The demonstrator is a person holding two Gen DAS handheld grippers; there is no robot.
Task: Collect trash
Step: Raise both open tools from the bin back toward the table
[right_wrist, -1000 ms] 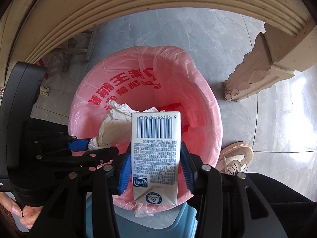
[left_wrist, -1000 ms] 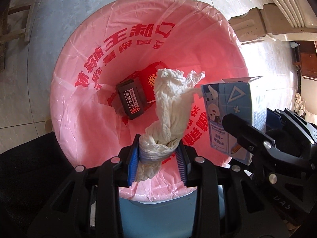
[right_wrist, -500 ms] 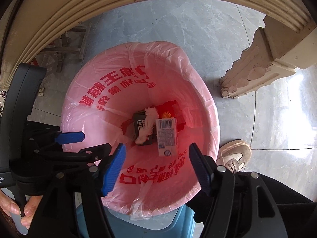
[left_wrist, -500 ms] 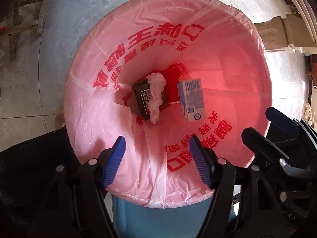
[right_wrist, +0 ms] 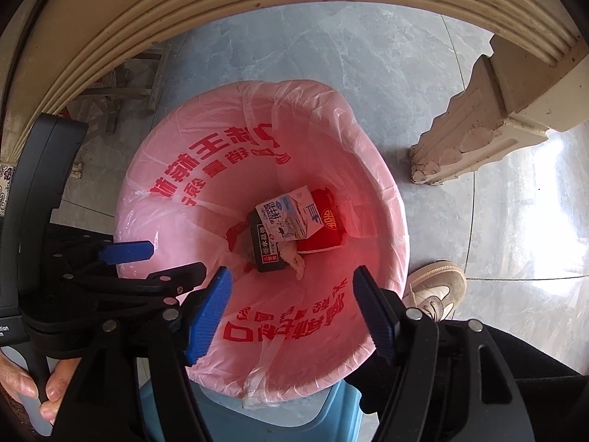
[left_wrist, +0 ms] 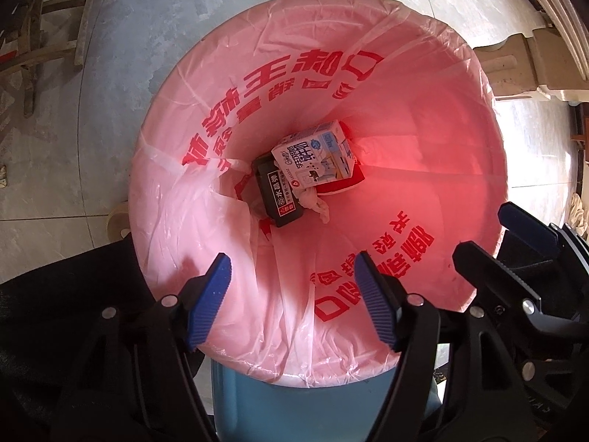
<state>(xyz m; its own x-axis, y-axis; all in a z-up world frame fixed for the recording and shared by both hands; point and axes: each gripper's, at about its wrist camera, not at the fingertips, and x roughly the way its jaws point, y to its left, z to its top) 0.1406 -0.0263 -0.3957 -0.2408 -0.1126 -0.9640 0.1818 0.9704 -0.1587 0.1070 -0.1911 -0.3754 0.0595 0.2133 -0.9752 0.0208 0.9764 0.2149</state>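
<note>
Milk carton (left_wrist: 314,160) lies at the bin (left_wrist: 324,397) bottom, straight below both gaping, empty grippers (left (left_wrist: 292,304), right (right_wrist: 291,311)).

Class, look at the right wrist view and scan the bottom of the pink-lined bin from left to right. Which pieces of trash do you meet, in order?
Black rectangular packet with white print → white and blue milk carton → red packet with a gold emblem.

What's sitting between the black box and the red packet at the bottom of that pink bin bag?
A white milk carton lies between them, over a crumpled tissue, overlapping the black box and red packet; both views show it.
</note>
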